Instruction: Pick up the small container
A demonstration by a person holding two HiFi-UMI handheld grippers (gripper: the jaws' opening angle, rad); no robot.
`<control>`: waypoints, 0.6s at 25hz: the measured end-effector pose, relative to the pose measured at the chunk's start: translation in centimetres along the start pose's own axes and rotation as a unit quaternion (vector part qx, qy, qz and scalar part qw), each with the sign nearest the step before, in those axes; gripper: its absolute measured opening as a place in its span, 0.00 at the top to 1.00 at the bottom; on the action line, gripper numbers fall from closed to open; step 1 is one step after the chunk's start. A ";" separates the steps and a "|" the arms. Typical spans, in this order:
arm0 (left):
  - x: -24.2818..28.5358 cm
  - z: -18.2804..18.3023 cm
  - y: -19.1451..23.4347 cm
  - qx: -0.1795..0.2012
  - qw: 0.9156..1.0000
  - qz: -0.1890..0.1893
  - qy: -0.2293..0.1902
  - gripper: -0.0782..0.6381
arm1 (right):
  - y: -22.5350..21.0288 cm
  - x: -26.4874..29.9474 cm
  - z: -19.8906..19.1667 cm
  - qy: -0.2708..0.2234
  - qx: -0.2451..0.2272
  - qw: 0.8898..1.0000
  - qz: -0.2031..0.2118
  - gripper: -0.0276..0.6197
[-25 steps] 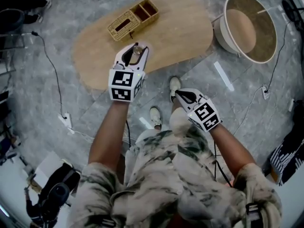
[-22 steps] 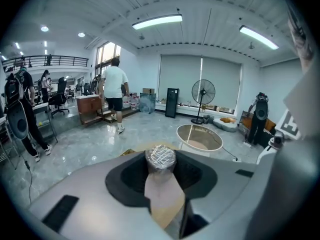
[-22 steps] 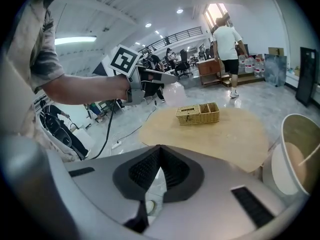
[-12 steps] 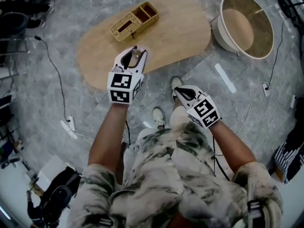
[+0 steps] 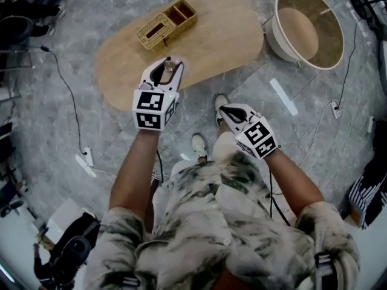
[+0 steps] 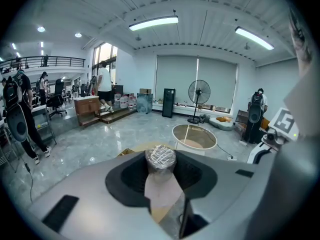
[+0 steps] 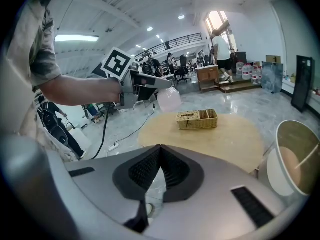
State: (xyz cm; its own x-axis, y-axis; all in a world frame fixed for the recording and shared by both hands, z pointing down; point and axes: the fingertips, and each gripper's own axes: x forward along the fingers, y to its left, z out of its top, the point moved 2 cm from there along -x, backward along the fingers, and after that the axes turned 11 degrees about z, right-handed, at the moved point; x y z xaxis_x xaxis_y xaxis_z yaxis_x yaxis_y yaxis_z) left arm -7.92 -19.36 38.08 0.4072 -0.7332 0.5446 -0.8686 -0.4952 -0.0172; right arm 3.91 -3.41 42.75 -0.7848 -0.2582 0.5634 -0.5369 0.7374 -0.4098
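The small container (image 6: 160, 158) is a clear cup with a shiny wrapped top. My left gripper (image 6: 160, 171) is shut on it, one jaw on each side. In the head view the left gripper (image 5: 167, 71) holds the container (image 5: 170, 67) over the near edge of the oval wooden table (image 5: 224, 41). The right gripper view shows the container (image 7: 169, 99) hanging in the air, clear of the tabletop. My right gripper (image 5: 225, 110) is lower and closer to my body, above the floor. Its jaws (image 7: 159, 151) are shut with nothing between them.
A wicker basket (image 5: 167, 25) with compartments stands on the table's far left part. A large round tub (image 5: 308, 29) sits on the floor to the right of the table. Cables and a power strip (image 5: 84, 157) lie on the floor at left. My shoes (image 5: 198, 147) are below the grippers.
The left gripper, still holding the container, has drifted slightly left and toward me. The right gripper has shifted a little forward. Neither grip has changed.
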 end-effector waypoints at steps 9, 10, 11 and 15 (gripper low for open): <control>0.2 -0.4 -0.7 -0.001 1.000 -0.003 0.001 0.68 | -0.1 -0.2 -0.3 -0.003 0.000 1.000 -0.003 0.93; 0.3 -0.4 -0.8 -0.001 1.000 -0.003 0.001 0.68 | -0.1 -0.2 -0.4 -0.003 0.000 1.000 -0.003 0.93; 0.4 -0.4 -0.8 -0.001 1.000 -0.003 0.001 0.68 | -0.2 -0.2 -0.4 -0.003 0.001 1.000 -0.003 0.93; 0.9 -0.4 -0.7 -0.002 1.000 -0.003 0.004 0.68 | -0.6 -0.2 -0.4 0.002 0.002 1.000 -0.002 0.93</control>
State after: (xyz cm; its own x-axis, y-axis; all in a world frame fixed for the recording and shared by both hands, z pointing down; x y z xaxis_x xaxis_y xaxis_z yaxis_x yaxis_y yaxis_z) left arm -7.06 -19.49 38.94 0.4099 -0.7270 0.5509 -0.8678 -0.4969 -0.0101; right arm 4.47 -3.54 43.14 -0.7818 -0.2584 0.5674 -0.5407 0.7343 -0.4105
